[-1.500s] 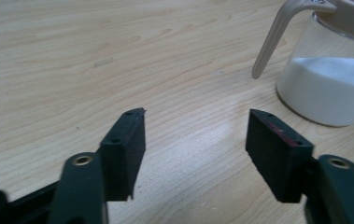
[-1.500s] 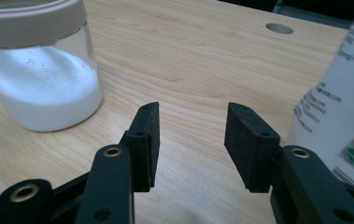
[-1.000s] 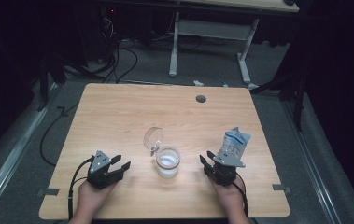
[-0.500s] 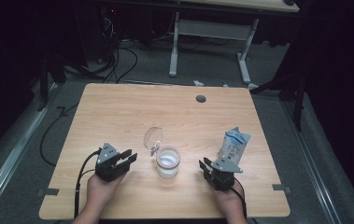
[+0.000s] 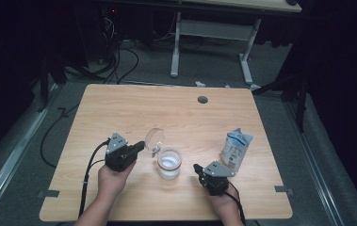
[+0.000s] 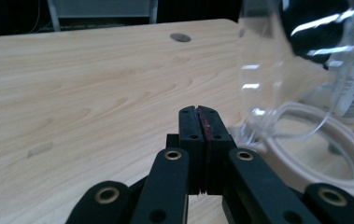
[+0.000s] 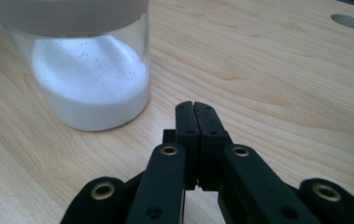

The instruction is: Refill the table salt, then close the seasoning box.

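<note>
The clear glass jar with a hinged lid (image 5: 169, 163) stood near the middle of the pale wooden desk (image 5: 119, 108), its round lid (image 5: 155, 139) swung back and open, a layer of white powder showing in the bottom. The left claw (image 5: 137, 147) was raised off the desk just beside the lid; its jaws had just been closing and were pressed flat together with nothing between them. The right claw (image 5: 198, 168) lay low on the desk close to the jar's other side, its jaws likewise just closed on nothing. A white and blue pouch (image 5: 235, 148) stood apart toward the right edge.

The work seemed to be at a pause between steps: jar open, both claws empty. Judging by the layout, the next move probably called for either tipping the lid down with the left claw or fetching the pouch with the right, which would have meant reopening the jaws first.
</note>
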Demonstrator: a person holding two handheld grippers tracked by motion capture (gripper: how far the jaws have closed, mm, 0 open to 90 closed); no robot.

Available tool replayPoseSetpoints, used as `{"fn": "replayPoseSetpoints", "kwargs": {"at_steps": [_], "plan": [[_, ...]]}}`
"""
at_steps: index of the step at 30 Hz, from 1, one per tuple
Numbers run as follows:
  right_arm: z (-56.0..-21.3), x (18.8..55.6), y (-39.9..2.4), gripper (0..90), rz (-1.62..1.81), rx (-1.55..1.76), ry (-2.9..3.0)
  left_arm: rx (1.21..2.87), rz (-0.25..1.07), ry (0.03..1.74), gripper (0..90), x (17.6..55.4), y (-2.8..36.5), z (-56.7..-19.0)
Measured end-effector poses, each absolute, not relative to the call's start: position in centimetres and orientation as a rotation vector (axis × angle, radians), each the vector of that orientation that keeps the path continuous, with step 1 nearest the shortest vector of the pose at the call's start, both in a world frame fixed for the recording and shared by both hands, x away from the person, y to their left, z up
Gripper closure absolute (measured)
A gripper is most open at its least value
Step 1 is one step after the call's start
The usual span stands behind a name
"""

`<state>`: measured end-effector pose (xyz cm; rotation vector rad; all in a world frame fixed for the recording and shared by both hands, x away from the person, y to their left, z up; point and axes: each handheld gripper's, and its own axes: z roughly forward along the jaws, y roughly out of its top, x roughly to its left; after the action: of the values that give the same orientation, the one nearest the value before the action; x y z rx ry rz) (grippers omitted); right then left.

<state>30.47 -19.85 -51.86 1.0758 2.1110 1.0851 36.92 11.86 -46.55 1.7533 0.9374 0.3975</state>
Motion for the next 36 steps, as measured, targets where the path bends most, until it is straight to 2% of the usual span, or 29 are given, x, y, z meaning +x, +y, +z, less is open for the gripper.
{"fn": "replayPoseSetpoints", "kwargs": {"at_steps": [16, 17, 18, 23, 36], "plan": [[-51.8, 30.2, -19.8, 89.5, 1.088, 1.057, 2.126, 1.741, 0.378, 0.878, 89.8, 36.1, 10.1, -45.3], [-51.8, 30.2, -19.8, 89.5, 1.091, 1.054, 2.126, 1.693, 0.353, 0.898, 89.8, 35.9, 9.6, -45.4], [-51.8, 30.2, -19.8, 89.5, 1.090, 1.054, 2.126, 1.747, 0.369, 0.864, 89.7, 35.8, 9.8, -45.3], [-51.8, 30.2, -19.9, 89.5, 1.094, 1.055, 2.125, 1.757, 0.373, 0.840, 89.4, 35.2, 9.3, -45.3], [-51.8, 30.3, -19.7, 89.4, 1.097, 1.049, 2.130, 1.806, 0.357, 0.864, 89.8, 32.9, 9.8, -48.2]]}}
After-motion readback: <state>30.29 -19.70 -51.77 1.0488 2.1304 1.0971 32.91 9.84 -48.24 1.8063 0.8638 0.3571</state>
